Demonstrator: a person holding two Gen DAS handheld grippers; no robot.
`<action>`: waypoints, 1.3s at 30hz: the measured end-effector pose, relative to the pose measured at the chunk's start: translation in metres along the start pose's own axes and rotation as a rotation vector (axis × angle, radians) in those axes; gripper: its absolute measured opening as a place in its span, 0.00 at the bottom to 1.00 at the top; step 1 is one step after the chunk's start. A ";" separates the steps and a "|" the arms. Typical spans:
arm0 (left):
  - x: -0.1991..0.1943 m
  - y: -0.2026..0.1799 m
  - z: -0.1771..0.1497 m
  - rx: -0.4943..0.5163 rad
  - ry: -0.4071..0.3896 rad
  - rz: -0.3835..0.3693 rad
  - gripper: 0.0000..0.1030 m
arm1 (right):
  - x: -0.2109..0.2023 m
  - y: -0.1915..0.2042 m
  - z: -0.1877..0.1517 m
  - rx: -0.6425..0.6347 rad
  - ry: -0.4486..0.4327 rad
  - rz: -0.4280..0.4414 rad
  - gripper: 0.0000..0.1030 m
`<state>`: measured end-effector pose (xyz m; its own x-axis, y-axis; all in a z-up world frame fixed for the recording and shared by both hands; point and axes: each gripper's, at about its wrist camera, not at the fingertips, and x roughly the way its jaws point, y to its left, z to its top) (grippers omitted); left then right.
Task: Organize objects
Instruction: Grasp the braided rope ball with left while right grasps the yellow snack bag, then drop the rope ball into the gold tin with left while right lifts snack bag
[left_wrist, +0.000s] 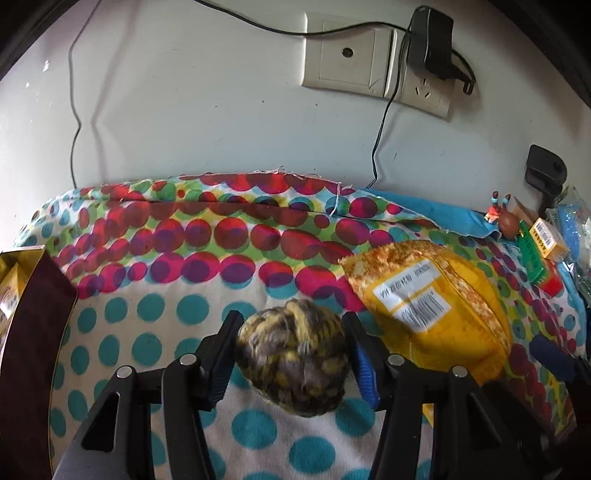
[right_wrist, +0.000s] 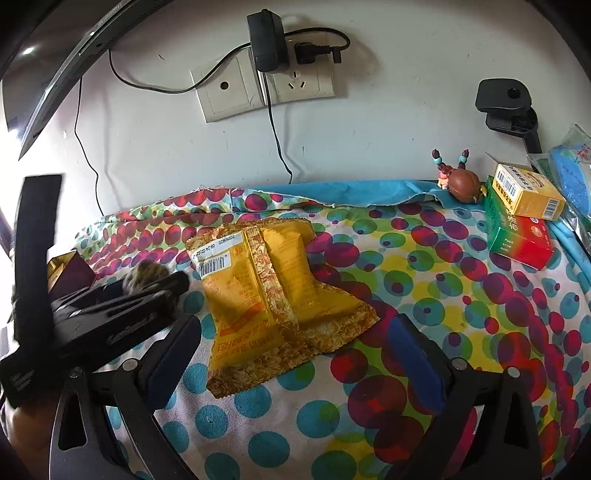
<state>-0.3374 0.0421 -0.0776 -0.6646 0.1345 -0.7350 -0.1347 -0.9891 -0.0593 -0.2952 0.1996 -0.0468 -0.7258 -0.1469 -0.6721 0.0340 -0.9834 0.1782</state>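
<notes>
A yellow and grey knitted yarn ball (left_wrist: 293, 356) sits between the pads of my left gripper (left_wrist: 291, 360), which is shut on it just above the polka-dot cloth (left_wrist: 166, 306). The ball also shows blurred in the right wrist view (right_wrist: 147, 275), held by the left gripper (right_wrist: 155, 286). A yellow snack packet (left_wrist: 428, 306) lies on the cloth right of the ball. In the right wrist view the packet (right_wrist: 273, 295) lies ahead of my right gripper (right_wrist: 295, 354), which is open and empty just short of it.
A dark maroon box (left_wrist: 33, 332) with yellow packs stands at the left. Stacked yellow (right_wrist: 524, 190) and green-red boxes (right_wrist: 517, 236), a small brown figurine (right_wrist: 461, 182) and a plastic bag (right_wrist: 572, 173) sit at the back right. Wall sockets (right_wrist: 266, 86) with cables hang behind.
</notes>
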 end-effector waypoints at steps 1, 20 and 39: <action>-0.005 0.001 -0.004 -0.001 -0.005 0.013 0.54 | 0.000 0.000 0.000 -0.002 0.001 -0.002 0.98; -0.091 0.048 -0.082 -0.009 -0.055 0.096 0.54 | 0.020 0.055 0.020 -0.316 0.029 0.005 0.99; -0.096 0.068 -0.083 -0.120 -0.080 0.121 0.54 | 0.026 0.057 0.018 -0.304 0.011 -0.011 0.53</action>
<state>-0.2213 -0.0426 -0.0671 -0.7274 0.0136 -0.6861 0.0353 -0.9977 -0.0572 -0.3244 0.1420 -0.0408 -0.7202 -0.1352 -0.6805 0.2310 -0.9716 -0.0514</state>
